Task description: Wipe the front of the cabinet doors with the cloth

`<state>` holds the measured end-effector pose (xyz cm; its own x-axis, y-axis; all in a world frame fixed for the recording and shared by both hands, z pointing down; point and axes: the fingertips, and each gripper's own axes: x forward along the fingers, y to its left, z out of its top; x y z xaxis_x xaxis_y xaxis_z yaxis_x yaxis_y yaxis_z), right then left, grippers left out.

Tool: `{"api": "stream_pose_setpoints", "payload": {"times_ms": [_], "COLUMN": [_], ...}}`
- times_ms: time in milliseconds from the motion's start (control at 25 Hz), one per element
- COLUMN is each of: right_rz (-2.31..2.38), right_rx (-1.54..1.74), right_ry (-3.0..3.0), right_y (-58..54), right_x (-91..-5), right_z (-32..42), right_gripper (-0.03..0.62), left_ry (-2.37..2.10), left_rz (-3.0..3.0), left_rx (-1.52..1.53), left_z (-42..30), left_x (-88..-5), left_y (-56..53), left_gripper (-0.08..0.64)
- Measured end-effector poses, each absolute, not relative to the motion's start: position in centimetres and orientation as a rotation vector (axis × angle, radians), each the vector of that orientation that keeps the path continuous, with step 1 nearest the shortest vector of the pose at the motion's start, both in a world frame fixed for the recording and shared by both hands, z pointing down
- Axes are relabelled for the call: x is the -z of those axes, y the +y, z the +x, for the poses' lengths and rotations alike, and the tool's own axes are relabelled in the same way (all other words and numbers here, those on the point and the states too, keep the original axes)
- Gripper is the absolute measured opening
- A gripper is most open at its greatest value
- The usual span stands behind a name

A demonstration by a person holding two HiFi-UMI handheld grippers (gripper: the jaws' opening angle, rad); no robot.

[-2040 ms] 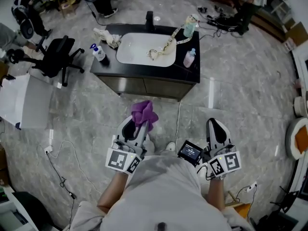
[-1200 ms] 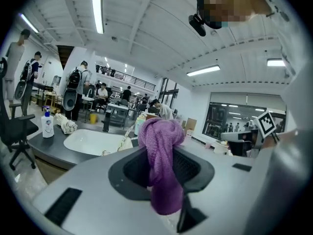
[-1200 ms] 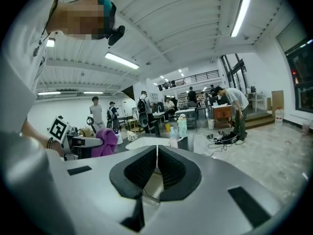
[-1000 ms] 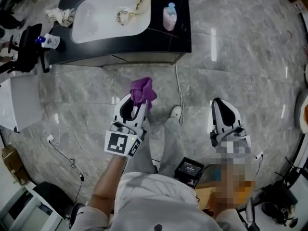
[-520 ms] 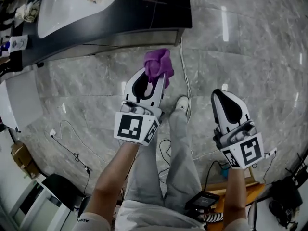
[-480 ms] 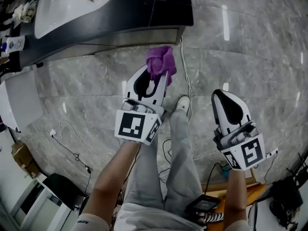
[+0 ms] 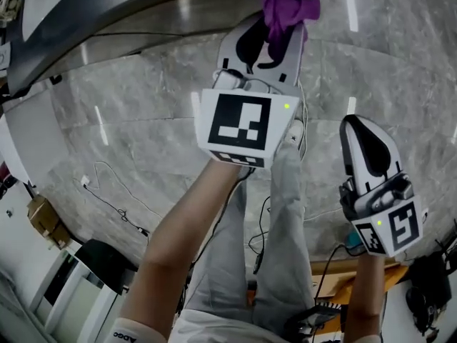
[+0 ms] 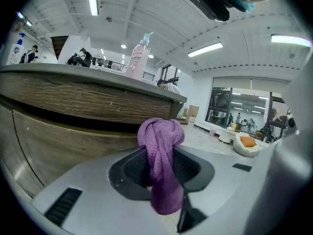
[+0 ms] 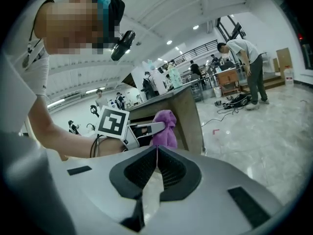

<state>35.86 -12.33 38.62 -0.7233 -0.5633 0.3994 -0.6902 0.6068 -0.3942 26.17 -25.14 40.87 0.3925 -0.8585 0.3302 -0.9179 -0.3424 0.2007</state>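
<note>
Pinching the purple cloth (image 8: 161, 141) hard in the left gripper (image 7: 277, 38), wad bunched up above the tips, tail hanging down between them. Held up right at the wood-grain cabinet door (image 8: 54, 146), off toward its right-hand end. Touching the door or just shy of it? Hard to call from here. Above the door, the dark bench (image 8: 73, 71) edge, with a pink pump bottle (image 8: 138, 55) standing on top.

Over to the right gripper (image 9: 156, 153): closed on itself, nothing in it, parked well back from the door and lower down.

So, by the look of it, the approach step, wiping proper not yet begun. Next up, probably: press the wad flat onto the door front, then sweep across the panel. Firm enough to clean, gentle enough not to drag the cloth out of the grip. No call for the spare gripper yet.
</note>
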Motion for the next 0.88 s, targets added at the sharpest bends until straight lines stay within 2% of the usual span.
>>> {"api": "stream_pose_setpoints", "payload": {"times_ms": [400, 880], "right_rz": [1.083, 0.949], "right_rx": [-0.788, -0.771], "right_ry": [-2.583, -2.612], "right_y": [-14.2, -13.3], "right_x": [-38.6, -39.4], "right_z": [30.7, 20.6], "right_gripper": [0.029, 0.029], "left_ry": [-1.464, -1.586], "left_rz": [2.348, 2.265], "left_rx": [-0.25, -0.273], "left_z": [21.9, 7.9], "left_x": [-41.1, -42.1], "left_y": [-25.4, -24.2], "left_gripper": [0.117, 0.115]}}
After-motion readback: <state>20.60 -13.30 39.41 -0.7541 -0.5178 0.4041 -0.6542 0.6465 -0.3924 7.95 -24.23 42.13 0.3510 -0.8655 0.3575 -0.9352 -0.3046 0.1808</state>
